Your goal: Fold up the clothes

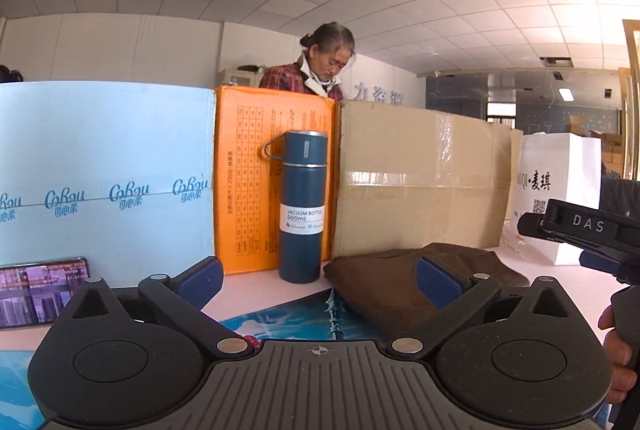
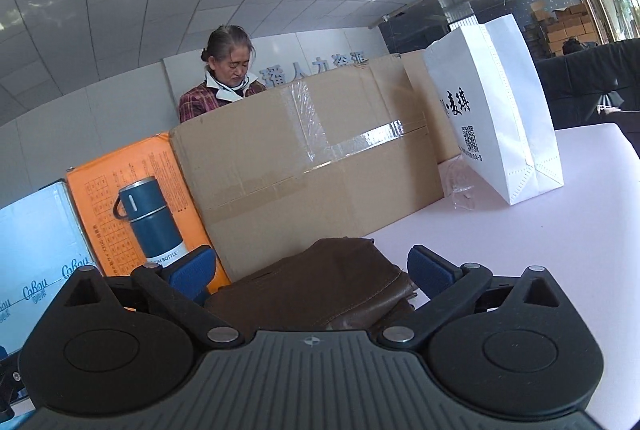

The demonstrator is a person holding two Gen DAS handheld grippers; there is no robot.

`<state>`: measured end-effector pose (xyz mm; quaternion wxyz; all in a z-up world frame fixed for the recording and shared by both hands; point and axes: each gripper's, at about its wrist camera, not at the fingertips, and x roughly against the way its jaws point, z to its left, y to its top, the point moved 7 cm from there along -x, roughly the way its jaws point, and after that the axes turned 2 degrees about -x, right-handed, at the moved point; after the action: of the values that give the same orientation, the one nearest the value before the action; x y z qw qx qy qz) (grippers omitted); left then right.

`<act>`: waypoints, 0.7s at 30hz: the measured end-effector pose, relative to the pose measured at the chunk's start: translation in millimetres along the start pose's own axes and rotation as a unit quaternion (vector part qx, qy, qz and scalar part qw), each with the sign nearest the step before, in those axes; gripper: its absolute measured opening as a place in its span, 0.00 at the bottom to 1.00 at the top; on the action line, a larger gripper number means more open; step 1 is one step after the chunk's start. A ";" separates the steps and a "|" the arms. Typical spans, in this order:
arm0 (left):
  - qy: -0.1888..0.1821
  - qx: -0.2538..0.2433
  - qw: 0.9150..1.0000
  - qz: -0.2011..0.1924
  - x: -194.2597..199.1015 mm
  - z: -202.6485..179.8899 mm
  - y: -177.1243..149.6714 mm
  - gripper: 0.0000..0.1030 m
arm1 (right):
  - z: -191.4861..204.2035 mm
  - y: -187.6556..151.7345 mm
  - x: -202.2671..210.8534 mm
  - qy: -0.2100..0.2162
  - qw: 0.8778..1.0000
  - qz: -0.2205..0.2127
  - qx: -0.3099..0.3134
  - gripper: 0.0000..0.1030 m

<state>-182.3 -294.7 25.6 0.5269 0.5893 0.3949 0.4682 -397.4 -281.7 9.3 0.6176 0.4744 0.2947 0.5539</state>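
1. The left tool [image 1: 320, 278] has its jaws spread wide apart, nothing gripped between its blue pads [image 1: 200, 280].
2. The right tool [image 2: 310, 268] is likewise spread wide; the folded garment lies in the gap below it, but the pads [image 2: 430, 270] do not press on it.
3. The brown garment [image 2: 320, 286], folded into a compact stack, rests on the pale counter [image 2: 560, 230]. In the left wrist view it sits at about 4 o'clock from the bottle, partly behind the tool's right-hand finger.
4. A dark blue vacuum bottle [image 1: 303, 206] stands upright on the counter, just in front of an orange box [image 1: 248, 182].
5. At 3 o'clock of the orange box stands a taped brown carton [image 1: 420, 182]; at 9 o'clock, a light blue box [image 1: 104, 170].
6. A white paper bag [image 2: 504, 118] stands at 2 o'clock from the garment, well apart from it.
7. A phone [image 1: 40, 290] with a lit screen lies at 8 o'clock in the left wrist view.
8. A person in a plaid top [image 1: 292, 78] stands behind the boxes.
9. A hand [image 1: 620, 350] shows at the right edge of the left wrist view.
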 end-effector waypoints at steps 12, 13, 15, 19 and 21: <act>-0.030 0.004 0.998 -0.054 6.7 8.5 -24.2 1.00 | 56.1 -57.2 31.9 -0.091 0.983 -0.087 0.137 1.00; -0.027 0.000 0.998 -0.061 7.7 6.1 -25.3 1.00 | 57.0 -57.2 32.3 -0.098 0.981 -0.090 0.142 1.00; -0.028 -0.012 0.997 -0.071 11.4 0.6 -25.5 1.00 | 57.1 -57.0 33.5 -0.108 0.979 -0.096 0.144 1.00; -0.009 -0.022 0.997 -0.080 16.1 -2.2 -24.8 1.00 | 52.8 -55.7 32.6 -0.133 0.976 -0.099 0.138 1.00; 0.000 -0.015 0.997 -0.071 13.7 1.7 -25.8 1.00 | 50.7 -55.5 32.3 -0.151 0.974 -0.100 0.137 1.00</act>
<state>-176.5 -278.6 1.9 0.5679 0.5516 0.4284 0.4355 -322.9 -260.2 -17.0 0.6361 0.6009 0.3171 0.3656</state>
